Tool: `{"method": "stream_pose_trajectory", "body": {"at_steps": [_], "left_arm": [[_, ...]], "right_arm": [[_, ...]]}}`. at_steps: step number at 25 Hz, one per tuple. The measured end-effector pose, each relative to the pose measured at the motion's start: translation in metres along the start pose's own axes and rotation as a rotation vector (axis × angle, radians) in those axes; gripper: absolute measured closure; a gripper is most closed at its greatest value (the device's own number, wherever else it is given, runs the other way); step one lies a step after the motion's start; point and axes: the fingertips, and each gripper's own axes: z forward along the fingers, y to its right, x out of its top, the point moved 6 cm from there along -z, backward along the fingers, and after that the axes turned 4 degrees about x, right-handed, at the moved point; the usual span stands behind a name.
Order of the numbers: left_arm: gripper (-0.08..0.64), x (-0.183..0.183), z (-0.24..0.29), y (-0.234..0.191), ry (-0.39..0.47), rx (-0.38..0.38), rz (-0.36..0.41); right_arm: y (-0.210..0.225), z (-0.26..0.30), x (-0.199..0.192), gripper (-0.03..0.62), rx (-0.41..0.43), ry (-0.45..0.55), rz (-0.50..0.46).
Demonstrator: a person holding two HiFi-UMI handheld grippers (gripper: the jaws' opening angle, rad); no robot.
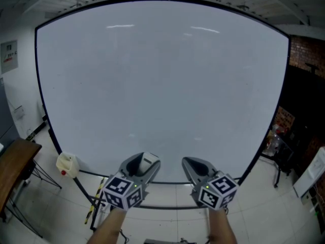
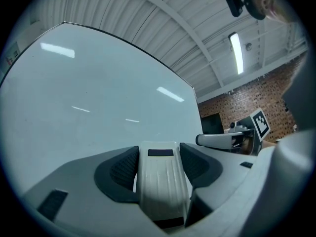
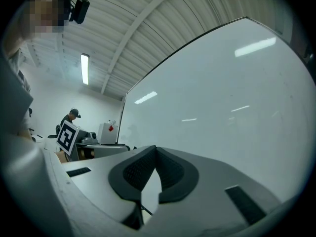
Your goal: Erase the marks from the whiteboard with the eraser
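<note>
Head view: a wall sign (image 1: 9,55) hangs at the upper left, its print too small to read. The whiteboard (image 1: 162,85) in its black frame fills most of the view and reflects the ceiling lights. A wooden table (image 1: 12,161) stands at the left, a white bottle (image 1: 67,163) with a red spot sits by the board's lower left corner, and a brick wall (image 1: 304,52) shows at the right. Low in the middle, the left gripper (image 1: 142,162) is clamped on the white eraser (image 1: 148,161), near the board's bottom edge. Whether the eraser touches the board cannot be told. The right gripper (image 1: 195,166) is just beside it.

Left gripper view: the ribbed eraser (image 2: 163,179) stands between the two dark pads, gripped on both sides, with the board (image 2: 89,98) behind it. The right gripper (image 2: 224,140) shows at the right with its black-and-white marker cube (image 2: 260,123).

Right gripper view: the pads meet at their tips, with nothing between them. The board (image 3: 222,93) lies beyond. At the left are the other gripper's cube (image 3: 67,137), a white box (image 3: 107,131) with a red mark, and a person (image 3: 71,117) far off.
</note>
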Motion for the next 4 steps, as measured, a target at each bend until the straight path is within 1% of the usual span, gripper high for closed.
{"method": "stream_pose_trajectory", "body": {"at_steps": [4], "left_arm": [[0.298, -0.0028, 0.0005, -0.0012, -0.008, 0.001, 0.004]], "right_arm": [[0.0007, 0.0006, 0.0003, 0.592, -0.017, -0.002, 0.004]]}}
